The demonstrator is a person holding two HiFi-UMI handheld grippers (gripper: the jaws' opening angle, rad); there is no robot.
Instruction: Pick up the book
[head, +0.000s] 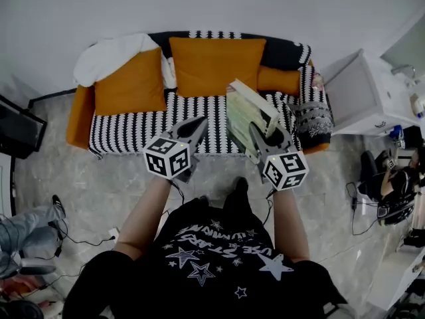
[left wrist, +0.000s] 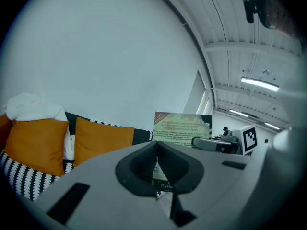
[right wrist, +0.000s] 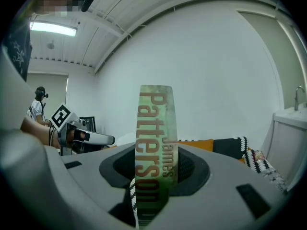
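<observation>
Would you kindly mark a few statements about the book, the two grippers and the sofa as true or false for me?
1. The right gripper is clamped on the book. True.
2. The book lies flat on the sofa. False: it stands upright between the right gripper's jaws.
3. The left gripper is shut with nothing between its jaws. True.
4. The cushions on the sofa are blue. False: they are orange.
</observation>
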